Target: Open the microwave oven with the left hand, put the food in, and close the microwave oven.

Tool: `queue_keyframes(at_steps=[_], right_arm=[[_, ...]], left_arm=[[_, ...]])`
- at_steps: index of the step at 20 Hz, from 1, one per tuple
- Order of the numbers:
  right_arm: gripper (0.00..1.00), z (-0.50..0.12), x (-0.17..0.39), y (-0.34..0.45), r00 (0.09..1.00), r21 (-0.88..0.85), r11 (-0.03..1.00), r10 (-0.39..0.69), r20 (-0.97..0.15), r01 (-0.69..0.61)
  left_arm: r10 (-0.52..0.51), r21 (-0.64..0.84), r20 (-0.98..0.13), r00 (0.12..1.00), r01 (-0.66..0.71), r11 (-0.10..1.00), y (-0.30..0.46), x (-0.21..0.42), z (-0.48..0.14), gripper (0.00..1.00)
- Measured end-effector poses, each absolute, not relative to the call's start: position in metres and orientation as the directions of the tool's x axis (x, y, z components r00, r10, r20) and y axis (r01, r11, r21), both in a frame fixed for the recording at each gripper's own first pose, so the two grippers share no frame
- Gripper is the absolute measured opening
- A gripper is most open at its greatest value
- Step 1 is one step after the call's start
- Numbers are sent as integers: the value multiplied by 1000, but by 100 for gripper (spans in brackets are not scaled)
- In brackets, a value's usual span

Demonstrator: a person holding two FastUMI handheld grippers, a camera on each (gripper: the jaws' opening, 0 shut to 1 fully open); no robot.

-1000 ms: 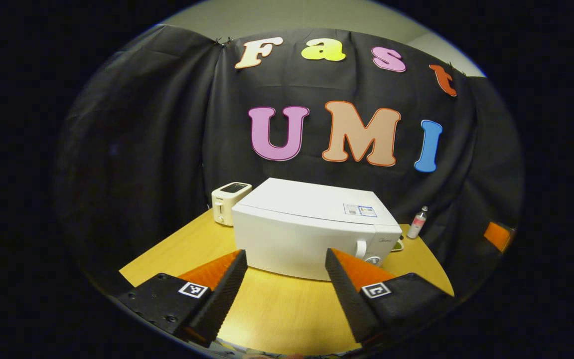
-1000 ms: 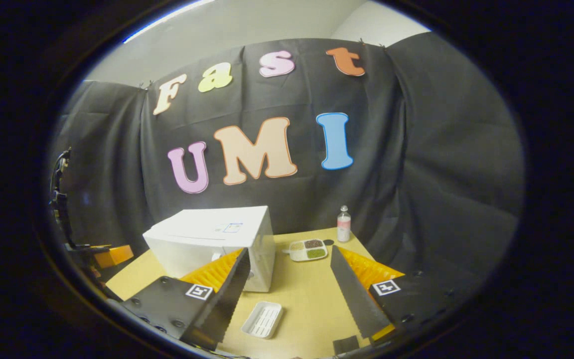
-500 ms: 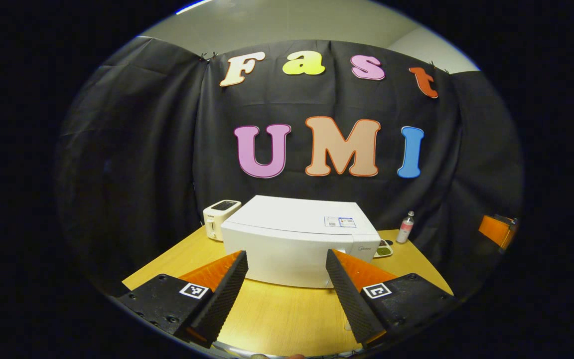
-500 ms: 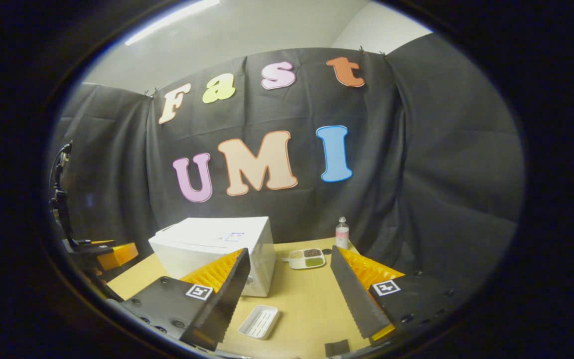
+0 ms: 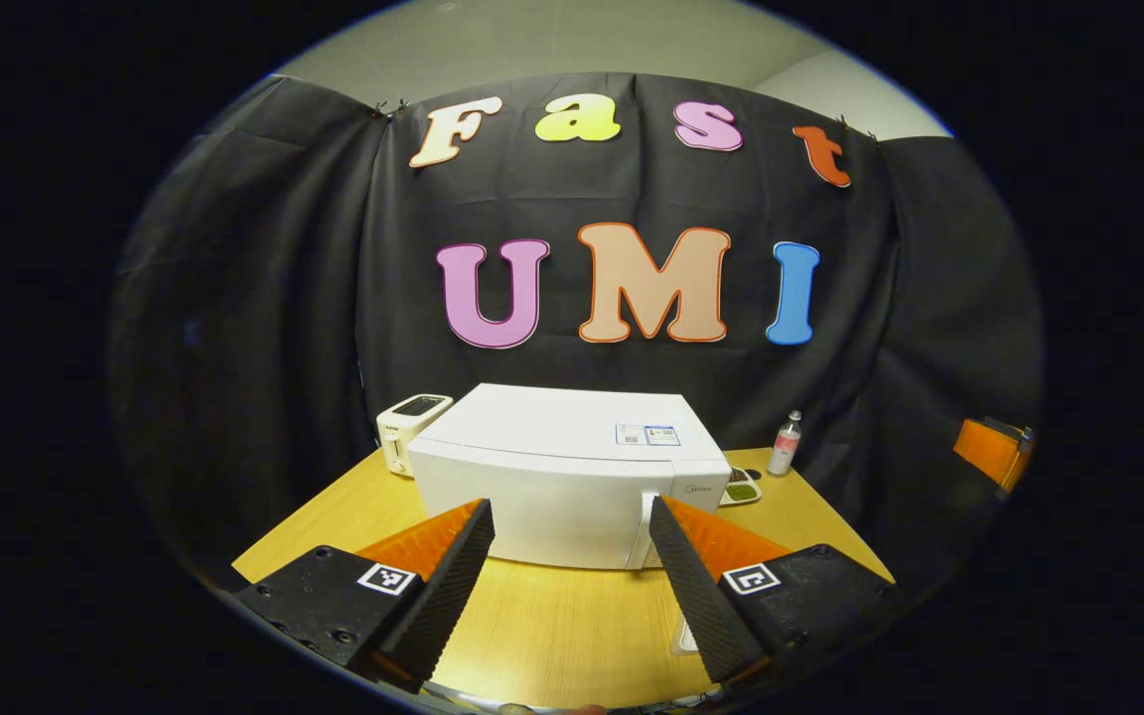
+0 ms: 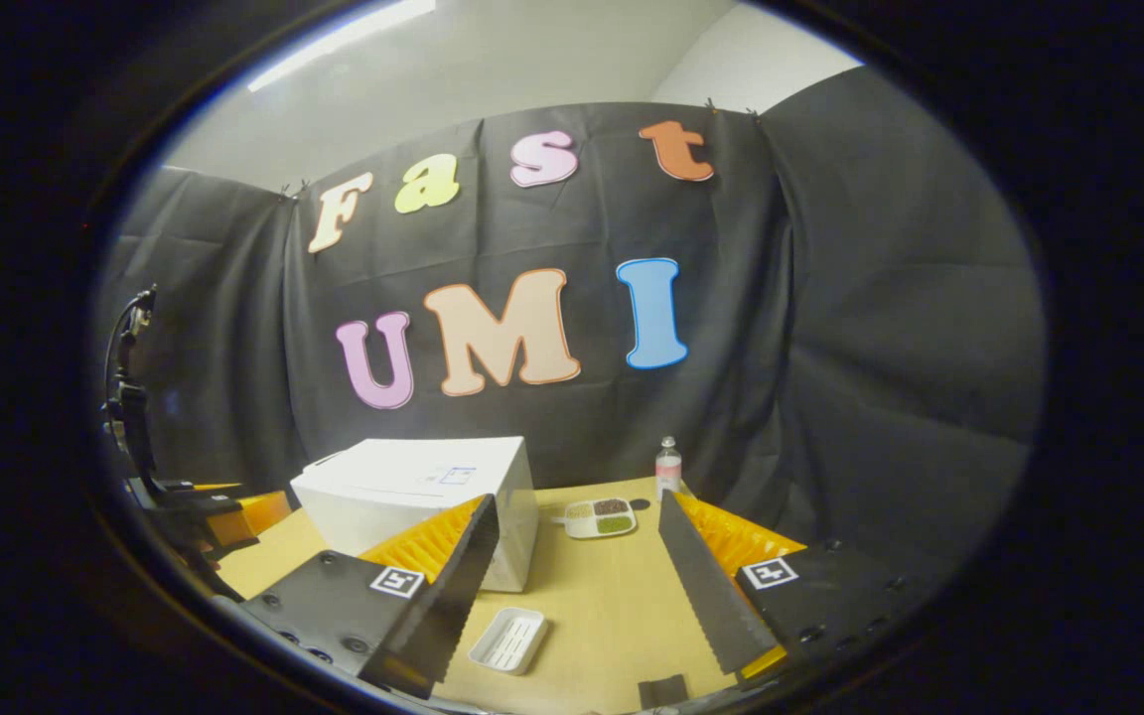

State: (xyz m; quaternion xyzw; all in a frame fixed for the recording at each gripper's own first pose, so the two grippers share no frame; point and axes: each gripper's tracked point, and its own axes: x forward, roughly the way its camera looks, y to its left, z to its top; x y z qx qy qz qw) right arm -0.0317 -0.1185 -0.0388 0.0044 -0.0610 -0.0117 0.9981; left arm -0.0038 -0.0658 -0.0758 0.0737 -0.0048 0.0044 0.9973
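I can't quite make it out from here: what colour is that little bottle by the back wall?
The bottle looks clear with a pink band, best in the right gripper view.

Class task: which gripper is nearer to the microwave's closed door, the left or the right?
Left. The left gripper faces the microwave door head-on, apart from it; the right gripper sits off toward its right end, near the food tray.

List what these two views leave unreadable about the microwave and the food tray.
- Microwave controls: left gripper view, hidden behind the left tool's finger.
- Microwave front: right gripper view, covered by the right tool's finger.
- Food tray: too small to identify the foods; in left gripper view, mostly behind the microwave.
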Motion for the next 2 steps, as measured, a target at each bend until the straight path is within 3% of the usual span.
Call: queue_keyframes(at_steps=[1, 2], right_arm=[[99, -38, -33, -119, 992, 11, 1000, -27, 123, 25], [91, -39, -33, -120, 992, 11, 1000, -27, 123, 26]], left_arm=[[9, 146, 11, 1000, -10, 989, -65, -4, -76, 97], [10, 144, 10, 1000, -11, 989, -65, -3, -77, 97]])
